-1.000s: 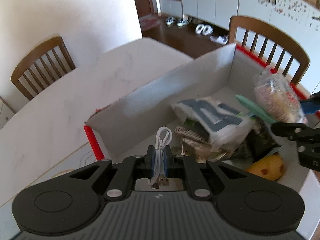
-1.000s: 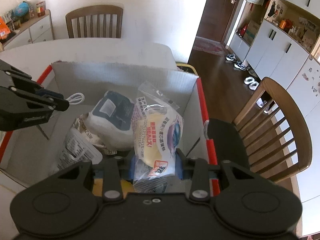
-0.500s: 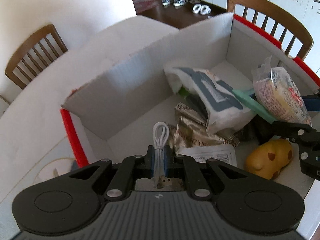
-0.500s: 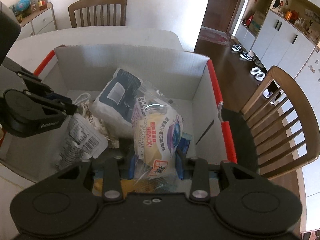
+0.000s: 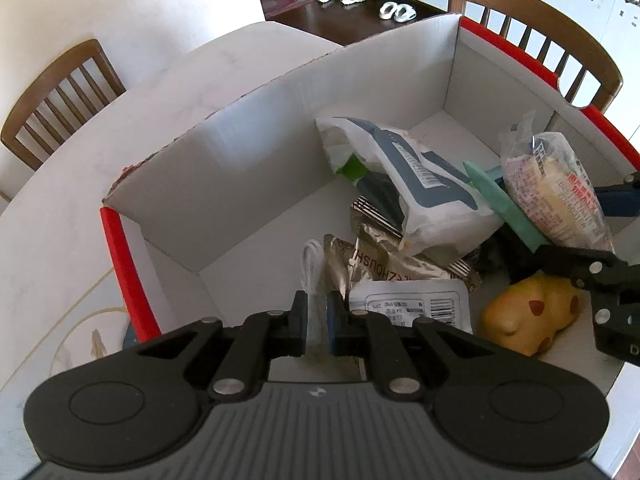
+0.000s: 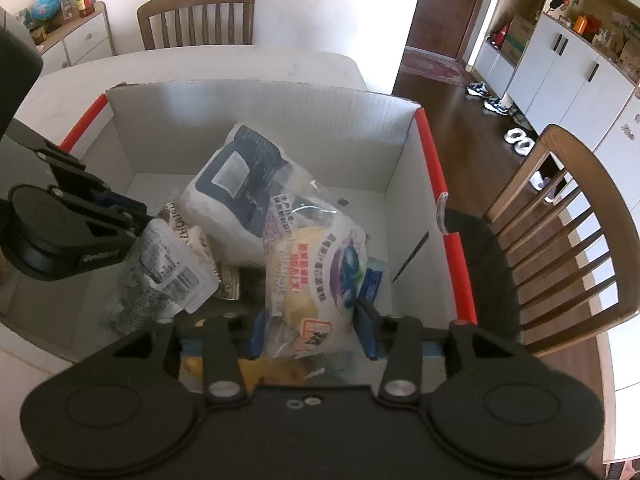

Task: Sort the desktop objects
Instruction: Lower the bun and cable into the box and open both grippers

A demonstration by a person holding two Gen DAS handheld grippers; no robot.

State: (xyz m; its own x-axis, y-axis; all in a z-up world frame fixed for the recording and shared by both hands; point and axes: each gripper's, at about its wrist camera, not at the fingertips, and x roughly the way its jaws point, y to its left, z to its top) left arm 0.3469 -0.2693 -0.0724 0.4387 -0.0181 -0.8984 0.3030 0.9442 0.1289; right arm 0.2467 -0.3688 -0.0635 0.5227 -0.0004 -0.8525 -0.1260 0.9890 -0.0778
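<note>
While lowering into the cardboard box (image 5: 248, 152): left gripper (image 5: 317, 322) clenched on white cable (image 5: 312, 268), right gripper (image 6: 310, 330) jaws opening around snack bag (image 6: 316, 264), already among packets. Drop-off step, seemingly; next, release cable, lift both clear.

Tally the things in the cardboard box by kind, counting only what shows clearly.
Soft packets: 4 (blue-and-white pouch, clear bread packet, silver foil packet, white barcode sachet)
Cables: 1 (white cable)
Toys: 1 (yellow spotted toy)
Green plastic strips: 1
Total: 7; darker wrappers underneath not counted.
</note>
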